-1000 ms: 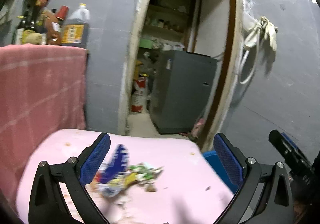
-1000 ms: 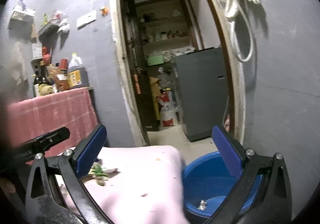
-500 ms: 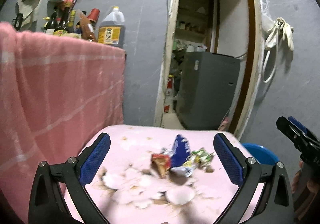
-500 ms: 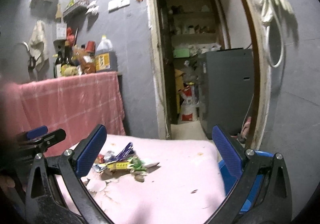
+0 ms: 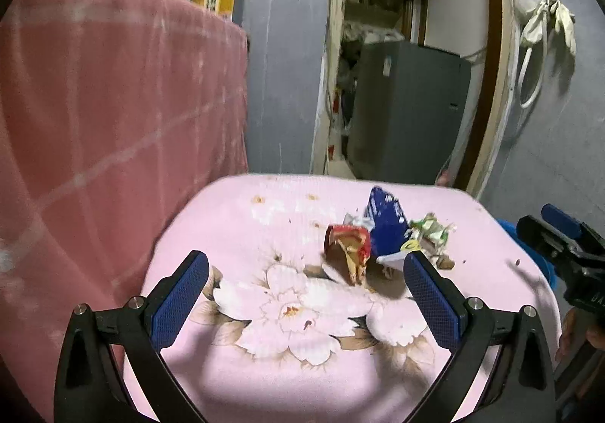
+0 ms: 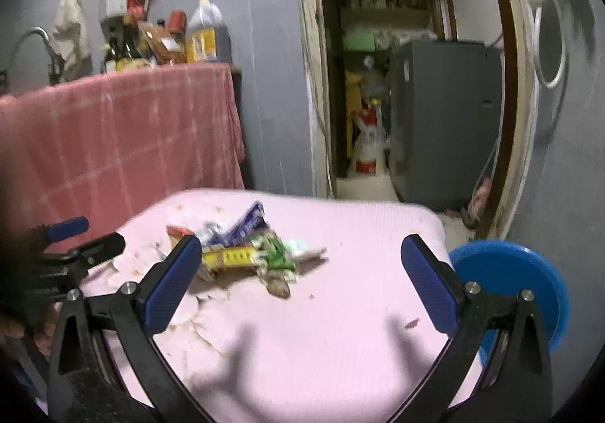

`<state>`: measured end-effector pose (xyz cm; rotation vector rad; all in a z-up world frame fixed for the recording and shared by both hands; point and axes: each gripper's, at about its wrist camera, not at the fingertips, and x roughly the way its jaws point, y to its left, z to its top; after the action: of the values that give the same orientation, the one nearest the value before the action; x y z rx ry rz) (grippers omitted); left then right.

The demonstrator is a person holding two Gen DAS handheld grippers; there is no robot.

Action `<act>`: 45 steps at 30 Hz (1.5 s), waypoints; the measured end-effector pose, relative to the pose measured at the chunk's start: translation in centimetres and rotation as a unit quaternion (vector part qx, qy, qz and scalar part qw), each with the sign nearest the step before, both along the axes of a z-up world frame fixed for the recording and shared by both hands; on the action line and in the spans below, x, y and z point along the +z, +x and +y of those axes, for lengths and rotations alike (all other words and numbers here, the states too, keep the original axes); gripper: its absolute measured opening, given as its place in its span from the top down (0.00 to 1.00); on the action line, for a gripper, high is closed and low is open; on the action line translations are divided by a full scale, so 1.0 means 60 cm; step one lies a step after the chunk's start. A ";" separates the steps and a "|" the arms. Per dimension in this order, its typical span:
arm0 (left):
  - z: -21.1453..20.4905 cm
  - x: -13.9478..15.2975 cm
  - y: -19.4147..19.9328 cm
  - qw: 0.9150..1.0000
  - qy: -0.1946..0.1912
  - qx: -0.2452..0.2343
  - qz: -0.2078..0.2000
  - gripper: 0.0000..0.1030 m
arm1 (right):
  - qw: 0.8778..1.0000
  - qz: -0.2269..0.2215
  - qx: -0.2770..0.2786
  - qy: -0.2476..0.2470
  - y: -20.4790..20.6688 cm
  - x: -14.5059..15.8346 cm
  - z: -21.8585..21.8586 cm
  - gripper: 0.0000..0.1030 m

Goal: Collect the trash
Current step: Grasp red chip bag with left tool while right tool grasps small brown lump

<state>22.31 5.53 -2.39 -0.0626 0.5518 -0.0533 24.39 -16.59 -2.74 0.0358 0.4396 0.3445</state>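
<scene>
Over the tabletop: your left claw point(image 5: 302, 294) hangs spread and empty above the flower print.
Right claw point(image 6: 300, 279): yours too is spread wide, holding nothing.
Trash pile point(image 5: 385, 241): red, blue and green wrappers heaped toward the tabletop's far right edge, untouched.
Blue basin point(image 6: 510, 271): just off the right edge.
Change: both claws have dropped closer to the pile in the last second.
Meaning: you seem lined up for a first pick.

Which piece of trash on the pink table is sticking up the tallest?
The dark blue wrapper. It stands up on edge above the pile, while the red wrapper and green wrapper beside it sit lower.
</scene>
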 end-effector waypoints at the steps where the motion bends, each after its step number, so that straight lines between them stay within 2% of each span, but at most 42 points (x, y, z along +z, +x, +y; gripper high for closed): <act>1: 0.001 -0.004 0.005 1.000 0.000 -0.001 0.007 0.02 | 1.000 0.011 0.000 -0.001 0.007 -0.006 0.000 0.01; 6: 0.000 -0.021 0.039 0.999 -0.001 -0.013 0.046 0.06 | 0.998 0.059 0.010 -0.011 0.036 -0.027 0.004 0.22; 10: -0.003 -0.035 0.066 0.997 -0.008 -0.028 0.078 0.20 | 0.996 0.089 0.022 -0.022 0.056 -0.043 0.017 0.28; 12: -0.003 -0.039 0.077 0.995 -0.015 -0.029 0.090 0.22 | 0.994 0.103 0.028 -0.027 0.063 -0.049 0.021 0.32; 14: -0.002 -0.043 0.086 0.994 -0.024 -0.031 0.099 0.31 | 0.992 0.119 0.033 -0.030 0.072 -0.056 0.025 0.36; 17: -0.001 -0.047 0.105 0.992 -0.039 -0.039 0.118 0.36 | 0.989 0.140 0.038 -0.028 0.085 -0.065 0.028 0.42; 26: -0.005 -0.052 0.135 0.986 -0.067 -0.062 0.139 0.61 | 0.980 0.186 0.068 -0.032 0.108 -0.086 0.051 0.63; 33: -0.005 -0.054 0.139 0.983 -0.081 -0.067 0.147 0.74 | 0.978 0.193 0.071 -0.032 0.113 -0.088 0.055 0.69; 35: -0.004 -0.055 0.136 0.982 -0.084 -0.068 0.153 0.85 | 0.978 0.194 0.072 -0.031 0.114 -0.088 0.056 0.70; 41: -0.005 -0.051 0.128 0.982 -0.096 -0.068 0.150 0.87 | 0.977 0.196 0.075 -0.031 0.113 -0.089 0.059 0.79; 45: -0.002 -0.047 0.117 0.983 -0.099 -0.065 0.144 0.88 | 0.977 0.195 0.078 -0.029 0.112 -0.089 0.061 0.80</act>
<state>29.36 5.40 -5.22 -0.2310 0.8379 -0.2285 31.09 -12.95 -8.08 0.0115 0.8434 0.4810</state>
